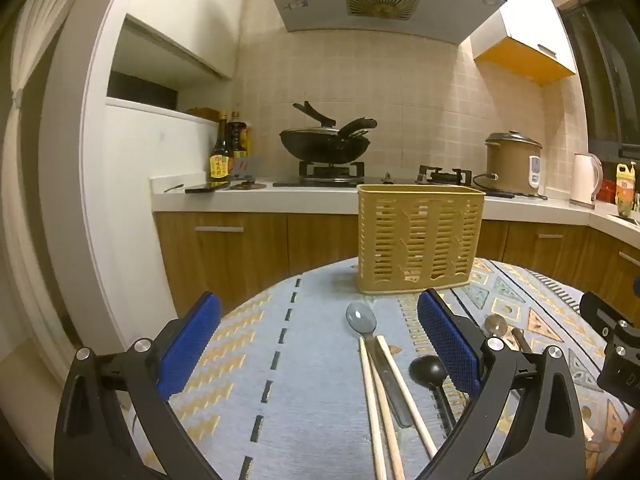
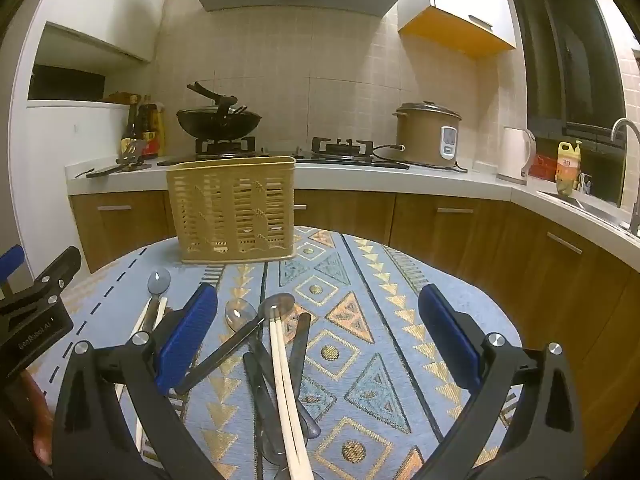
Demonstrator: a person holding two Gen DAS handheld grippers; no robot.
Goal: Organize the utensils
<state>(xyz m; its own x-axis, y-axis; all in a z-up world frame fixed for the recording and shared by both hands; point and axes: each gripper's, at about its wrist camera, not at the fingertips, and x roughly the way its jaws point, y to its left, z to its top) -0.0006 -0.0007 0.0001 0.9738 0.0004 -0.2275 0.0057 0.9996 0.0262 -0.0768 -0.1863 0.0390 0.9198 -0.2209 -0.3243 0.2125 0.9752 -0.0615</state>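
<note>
both the left gripper (image 1: pixel 320 344) and right gripper (image 2: pixel 318 334) hover with jaws released, grasping nothing. wooden chopsticks (image 2: pixel 286 392) and grey plastic spoons (image 2: pixel 240 314) lie scattered on the patterned blue surface (image 2: pixel 360 320), near the upright yellow slotted plastic basket (image 2: pixel 232 208).

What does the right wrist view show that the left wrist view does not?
Only the right wrist view shows the curved metal sink faucet and a crossed pile of dark-handled spoons under a pale wooden chopstick pair.

Only the left wrist view shows a round black plastic ladle and the open left tongs from behind.

Both show the tan slotted plastic utensil basket standing upright on the blue patterned tablecloth, and the black wok.
</note>
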